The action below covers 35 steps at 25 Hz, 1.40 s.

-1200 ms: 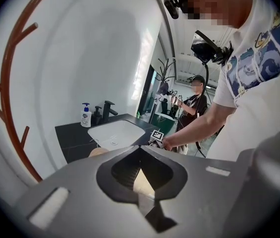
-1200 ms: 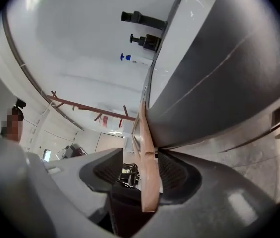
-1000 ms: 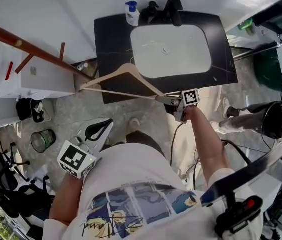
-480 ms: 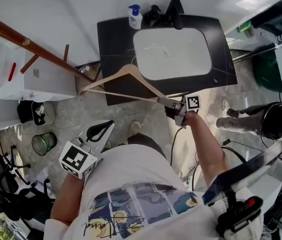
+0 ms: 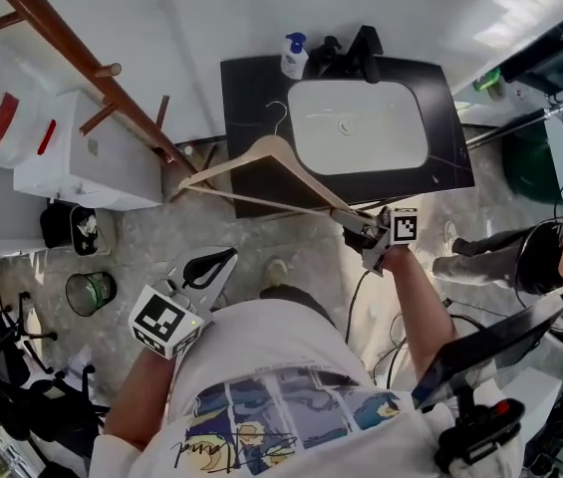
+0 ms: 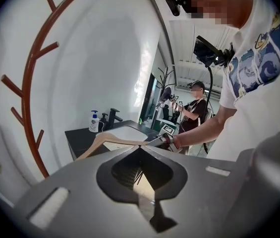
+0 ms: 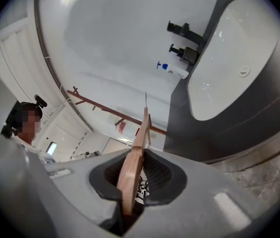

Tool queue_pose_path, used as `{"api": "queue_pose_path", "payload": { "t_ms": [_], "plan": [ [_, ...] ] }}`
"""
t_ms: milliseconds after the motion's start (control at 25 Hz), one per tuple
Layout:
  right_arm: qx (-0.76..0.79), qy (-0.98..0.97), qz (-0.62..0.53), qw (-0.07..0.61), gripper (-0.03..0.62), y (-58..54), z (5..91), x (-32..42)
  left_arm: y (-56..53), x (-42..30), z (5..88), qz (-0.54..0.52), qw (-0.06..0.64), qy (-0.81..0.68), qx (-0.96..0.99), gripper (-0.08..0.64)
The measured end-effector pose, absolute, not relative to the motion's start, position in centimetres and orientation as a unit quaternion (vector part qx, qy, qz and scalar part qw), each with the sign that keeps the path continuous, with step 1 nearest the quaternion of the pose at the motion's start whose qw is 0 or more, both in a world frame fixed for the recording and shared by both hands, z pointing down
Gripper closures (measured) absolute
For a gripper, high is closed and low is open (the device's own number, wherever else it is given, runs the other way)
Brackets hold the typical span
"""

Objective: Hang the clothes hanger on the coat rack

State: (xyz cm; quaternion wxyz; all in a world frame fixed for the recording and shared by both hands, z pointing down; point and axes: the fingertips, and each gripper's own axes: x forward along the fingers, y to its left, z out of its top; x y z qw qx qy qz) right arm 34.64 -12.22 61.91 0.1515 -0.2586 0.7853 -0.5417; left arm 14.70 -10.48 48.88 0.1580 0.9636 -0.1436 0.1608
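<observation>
A pale wooden clothes hanger (image 5: 273, 154) with a wire hook hangs in the air in front of the sink. My right gripper (image 5: 364, 229) is shut on the end of its right arm; its jaws have just been closing on that wood. In the right gripper view the hanger (image 7: 140, 133) runs edge-on out of the right gripper (image 7: 139, 155). The brown coat rack (image 5: 80, 60) slants across the upper left, with short pegs; the hanger's left tip lies near its foot. My left gripper (image 5: 213, 262) is lower left, shut and holding nothing. From the left gripper (image 6: 140, 150) I see the coat rack (image 6: 28, 83) and the hanger (image 6: 114, 140).
A black vanity top (image 5: 251, 98) holds a white sink (image 5: 356, 127), a soap bottle (image 5: 294, 58) and a black tap (image 5: 363, 48). A white cabinet (image 5: 92, 157) stands behind the rack. A small bin (image 5: 90, 290) sits on the floor. Another person (image 5: 550, 252) stands at the right.
My right gripper has lifted, carrying the hanger with it. The head view has swung so that more of the coat rack shows at the upper left. The left gripper has shifted slightly.
</observation>
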Motion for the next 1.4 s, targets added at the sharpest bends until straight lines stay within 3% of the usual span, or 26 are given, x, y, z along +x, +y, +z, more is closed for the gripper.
{"api": "queue_pose_path", "payload": {
  "t_ms": [400,760,1400],
  "plan": [
    [-0.221,0.845,-0.473,0.115,0.546,-11.9,53.4,28.5,-10.0,8.3,47.7,0.129,0.156,-0.172,0.964,0.557],
    [-0.164,0.847,-0.469,0.188,0.547,-12.8,45.5,20.2,-9.1,1.4,46.5,0.105,0.160,-0.195,0.962,0.557],
    [-0.145,0.892,-0.371,0.212,0.546,-16.3,34.7,12.4,-8.6,-6.6,45.4,0.066,0.162,-0.203,0.963,0.557]
  ]
}}
